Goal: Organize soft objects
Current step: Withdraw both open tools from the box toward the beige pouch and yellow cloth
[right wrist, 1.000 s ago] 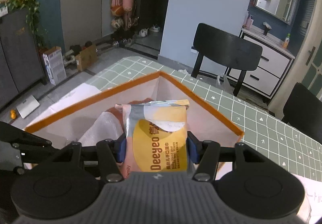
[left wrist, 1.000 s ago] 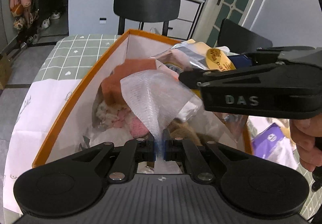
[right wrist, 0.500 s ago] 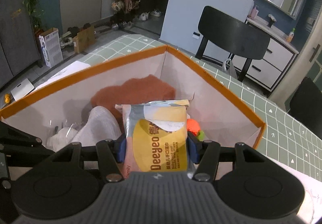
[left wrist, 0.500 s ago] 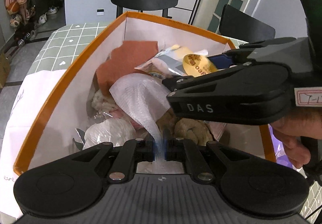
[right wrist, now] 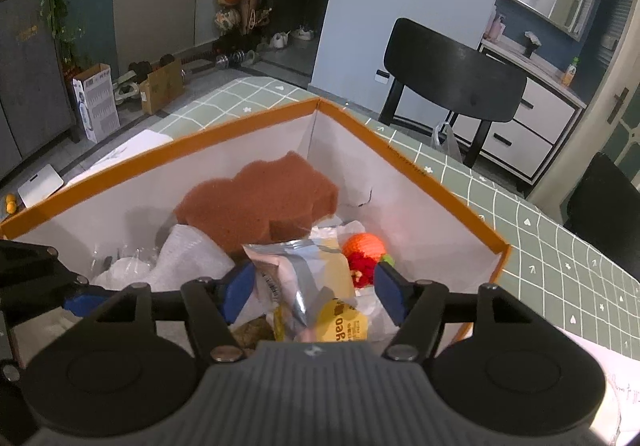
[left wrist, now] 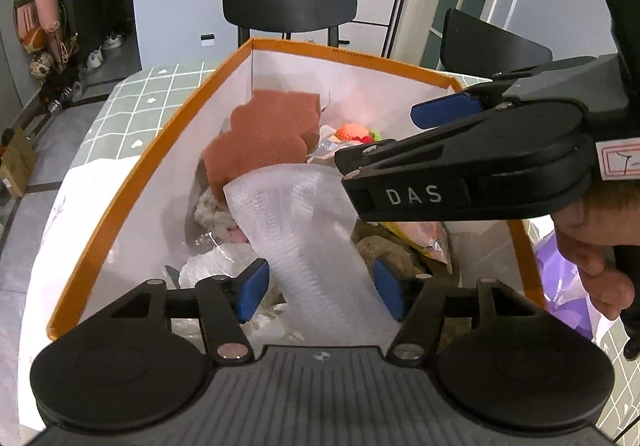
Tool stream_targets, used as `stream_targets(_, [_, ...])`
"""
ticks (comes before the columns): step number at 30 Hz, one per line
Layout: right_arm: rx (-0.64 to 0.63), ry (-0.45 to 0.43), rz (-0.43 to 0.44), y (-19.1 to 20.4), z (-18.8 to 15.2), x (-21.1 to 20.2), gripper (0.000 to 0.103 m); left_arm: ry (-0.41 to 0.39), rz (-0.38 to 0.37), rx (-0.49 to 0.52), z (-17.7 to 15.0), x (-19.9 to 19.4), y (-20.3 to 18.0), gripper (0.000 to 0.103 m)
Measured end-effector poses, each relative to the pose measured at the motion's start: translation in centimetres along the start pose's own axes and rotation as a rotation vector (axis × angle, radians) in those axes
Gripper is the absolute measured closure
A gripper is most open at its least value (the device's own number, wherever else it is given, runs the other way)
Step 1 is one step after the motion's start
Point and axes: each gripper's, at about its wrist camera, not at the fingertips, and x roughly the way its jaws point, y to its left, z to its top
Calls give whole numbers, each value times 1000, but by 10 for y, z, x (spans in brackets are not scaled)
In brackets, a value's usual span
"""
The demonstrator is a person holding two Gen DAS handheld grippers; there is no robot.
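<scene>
An orange-rimmed white box point(left wrist: 120, 205) holds several soft things. My left gripper point(left wrist: 320, 288) is open over the box's near end, with a white foam-wrap sheet point(left wrist: 304, 230) lying loose between its pads. My right gripper point(right wrist: 316, 292) is open above the box point(right wrist: 420, 169); the yellow Deeyeo wipes pack point(right wrist: 312, 294) lies loose in the box between its pads. The right gripper also shows in the left wrist view point(left wrist: 400, 141), over the box's right side. A brown sponge point(left wrist: 264, 137) point(right wrist: 256, 205) leans at the far corner beside an orange knitted toy point(right wrist: 366, 246).
The box stands on a table with a green checked cloth point(right wrist: 540, 246) and a white sheet point(left wrist: 52, 213). Black chairs point(left wrist: 288, 1) stand beyond the table. A purple pack point(left wrist: 568, 278) lies right of the box. Inside lie a plastic-wrapped white item point(left wrist: 208, 266) and a tan plush point(left wrist: 392, 250).
Both grippers have opened over the box. The foam wrap and the wipes pack have been let go, and the pack has dropped into the box.
</scene>
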Motion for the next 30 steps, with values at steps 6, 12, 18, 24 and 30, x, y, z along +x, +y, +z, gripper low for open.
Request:
stream_targets(6, [5,-25,5,-3,-2,-17,36,-23,30,22,3,-15,-7,28])
stream_targets(12, [12,-53,3,-7,-2,-39,36,-45,39,40,6,-31,-16,28])
stream_targets(18, [27,-83,8,-16,-8,-64,36,-66,37,53,7,-45,-26,28])
stream_targets(24, [41,-95,-8,-31,-20,-82,36,-80,54,78,7,-57,-41,28])
stream_targets(30, [65,-111,-29,-53,-36,-104,36,-98,59,119,7,-68,-65,28])
